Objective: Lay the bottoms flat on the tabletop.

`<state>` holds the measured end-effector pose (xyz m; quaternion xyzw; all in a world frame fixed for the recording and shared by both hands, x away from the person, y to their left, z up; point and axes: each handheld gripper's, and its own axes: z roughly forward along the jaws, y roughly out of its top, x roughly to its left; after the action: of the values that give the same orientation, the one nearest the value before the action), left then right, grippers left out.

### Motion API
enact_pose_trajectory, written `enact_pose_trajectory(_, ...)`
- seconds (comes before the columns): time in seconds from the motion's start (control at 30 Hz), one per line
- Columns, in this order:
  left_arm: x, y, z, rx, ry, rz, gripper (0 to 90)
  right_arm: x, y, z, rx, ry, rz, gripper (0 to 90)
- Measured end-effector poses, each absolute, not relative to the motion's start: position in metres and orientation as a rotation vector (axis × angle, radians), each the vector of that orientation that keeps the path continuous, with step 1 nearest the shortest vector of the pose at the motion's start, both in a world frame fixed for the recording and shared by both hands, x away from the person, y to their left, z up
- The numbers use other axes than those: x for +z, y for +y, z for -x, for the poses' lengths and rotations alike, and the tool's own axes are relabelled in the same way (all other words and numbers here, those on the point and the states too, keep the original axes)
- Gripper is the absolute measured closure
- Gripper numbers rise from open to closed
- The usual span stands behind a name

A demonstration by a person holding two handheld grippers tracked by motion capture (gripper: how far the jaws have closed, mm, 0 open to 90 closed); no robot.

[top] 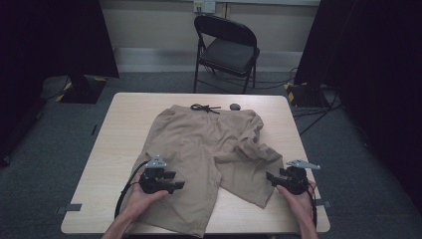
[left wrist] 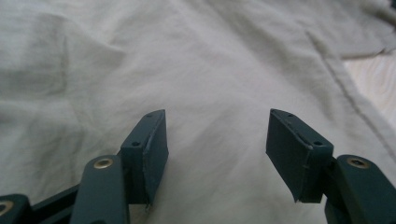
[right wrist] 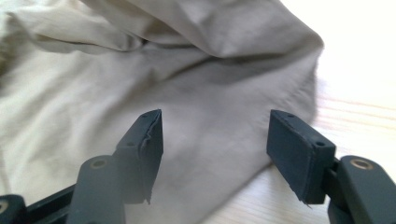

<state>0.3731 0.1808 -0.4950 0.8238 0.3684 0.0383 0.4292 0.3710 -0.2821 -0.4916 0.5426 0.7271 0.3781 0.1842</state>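
Shorts (top: 199,149) lie spread over the middle of the bench (top: 114,149) in the high view, waistband toward the top of the frame, the right-hand leg rumpled and folded over itself. The left hand-held gripper (top: 174,180) sits low on the left leg, the right hand-held gripper (top: 272,178) at the right leg's outer edge — both with jaws spread, nothing pinched.

In the left gripper view, flat cloth fills the gap between the parted jaws; a good grasp probably needs them to dip and gather a fold before closing.

In the right gripper view, the leg's hem (right wrist: 261,154) lies at lower centre — I'd slide the far jaw under that edge, off the wood.
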Motion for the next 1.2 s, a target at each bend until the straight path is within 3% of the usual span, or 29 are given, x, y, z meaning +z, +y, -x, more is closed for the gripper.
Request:
enact_pose_trajectory(0.27, -0.497, 0.184, -0.374, 0.119, 0.915, -2.042, 38.3, -0.495, -0.286, -0.374, 1.006, 2.026, -1.529, 36.1)
enact_pose_trajectory(0.4, -0.498, 0.184, -0.374, 0.116, 0.912, -2.032, 38.3, -0.495, -0.284, -0.373, 1.023, 2.034, -1.512, 43.8)
enact_pose_trajectory(0.47, -0.499, 0.184, -0.373, 0.121, 0.913, -2.03, 38.2, -0.495, -0.281, -0.373, 1.045, 2.049, -1.5, 57.5)
enact_pose_trajectory(0.5, -0.499, 0.184, -0.373, 0.122, 0.914, -2.029, 38.2, -0.496, -0.28, -0.372, 1.043, 2.052, -1.495, 59.9)
enact_pose_trajectory(0.57, -0.499, 0.184, -0.373, 0.121, 0.915, -2.026, 38.1, -0.495, -0.277, -0.372, 1.051, 2.071, -1.479, 75.4)
enact_pose_trajectory(0.67, -0.499, 0.184, -0.373, 0.122, 0.917, -2.025, 38.1, -0.496, -0.274, -0.373, 1.076, 2.082, -1.476, 87.8)
enact_pose_trajectory(1.0, -0.499, 0.185, -0.374, 0.108, 0.924, -2.012, 38.1, -0.458, -0.235, -0.369, 1.325, 2.084, -1.312, 89.6)
enact_pose_trajectory(1.2, -0.499, 0.186, -0.375, 0.093, 0.924, -2.01, 38.1, -0.435, -0.18, -0.381, 1.458, 2.135, -1.162, 89.6)
